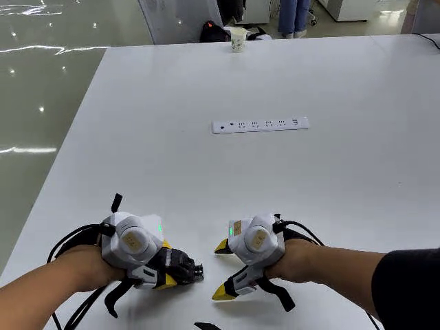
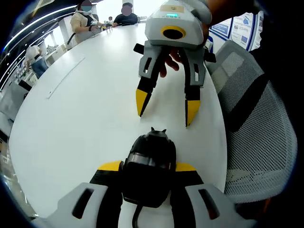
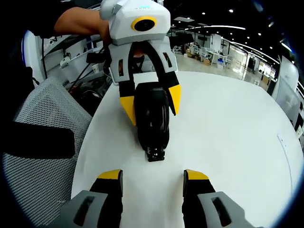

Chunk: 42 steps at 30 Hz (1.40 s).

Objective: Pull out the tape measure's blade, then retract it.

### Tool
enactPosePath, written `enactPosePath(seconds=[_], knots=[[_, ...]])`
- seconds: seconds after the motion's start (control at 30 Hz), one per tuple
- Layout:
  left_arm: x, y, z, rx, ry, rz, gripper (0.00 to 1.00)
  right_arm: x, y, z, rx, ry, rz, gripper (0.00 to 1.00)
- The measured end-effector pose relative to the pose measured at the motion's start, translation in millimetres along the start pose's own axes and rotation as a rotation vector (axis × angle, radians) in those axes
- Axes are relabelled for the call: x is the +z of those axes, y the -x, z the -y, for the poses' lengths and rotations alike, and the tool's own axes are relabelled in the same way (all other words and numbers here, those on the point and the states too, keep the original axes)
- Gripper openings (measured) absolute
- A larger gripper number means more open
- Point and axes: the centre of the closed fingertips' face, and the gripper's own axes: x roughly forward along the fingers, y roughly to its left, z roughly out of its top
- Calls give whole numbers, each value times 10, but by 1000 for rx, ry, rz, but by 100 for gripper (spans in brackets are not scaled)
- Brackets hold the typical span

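Nearest in the head view, low in frame: left gripper (image 1: 168, 265), held in a bare hand, fingers closed narrow on the black tape measure (image 1: 182, 265). Case lying between the yellow pads, pointing right. Just beside it but apart, right gripper (image 1: 221, 269), yellow-tipped fingers spread wide with nothing between them, aimed at the tape measure. Both close over the white table (image 1: 206, 179). Farther up the table, well apart, a white power strip (image 1: 260, 124). At the far edge, a paper cup (image 1: 238, 39).

Left gripper view: own fingers rising from the bottom, pressed against both sides of the tape measure (image 2: 149, 159), yellow pads touching the case. Small end hook (image 2: 158, 129) at the case's far end, snug against it. Beyond, facing back, right gripper (image 2: 166, 108) with fingers wide, tips near the hook but apart from it. Right of the table, a grey mesh chair (image 2: 259, 142). Seated people (image 2: 85, 16) at the table's far end.

Right gripper view: own fingers wide apart at the bottom, bare table between them. Ahead, left gripper (image 3: 151, 102) clamping the tape measure (image 3: 152, 123) from the far side. Hook end toward the camera, near the open tips, not touching. Mesh chair at the left.
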Motion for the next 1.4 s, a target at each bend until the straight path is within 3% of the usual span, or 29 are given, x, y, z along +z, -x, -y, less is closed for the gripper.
enactPosePath(seconds=[0.3, 0.53, 0.6, 0.63, 0.67, 0.77, 0.83, 1.03, 1.1, 1.23, 1.4], knots=[[5, 8, 10, -16, 10, 0, 33, 134, -67, 38, -4, 6, 14, 39], [-6, 4, 10, -14, 1, -16, 33, 216, -153, 0, 12, 29, 11, 25], [-6, 5, 10, -14, 2, -16, 33, 231, -194, 6, -15, 41, 5, 19], [-5, 4, 9, -13, 3, -15, 33, 244, -221, 43, -53, 52, 0, 14], [-5, 4, 10, -13, 2, -14, 33, 240, -241, 42, -52, 58, -8, 13], [-5, 3, 9, -11, 6, -10, 33, 220, -259, 44, -45, 58, -27, 13], [-5, 1, 7, -11, 4, -12, 33, 204, -262, 42, -45, 102, -42, 12], [-5, 3, 7, -20, 3, -6, 33, 208, -256, 51, -17, 74, -47, 12], [-4, 1, 3, -22, -1, -12, 33, 200, -242, 41, -3, 25, -36, 11], [-7, 4, -3, -11, -2, -8, 33, 192, -254, 33, -6, 78, -58, 11], [-12, 6, -10, -4, 2, -1, 33, 175, -237, 45, -2, 46, -58, 10]])
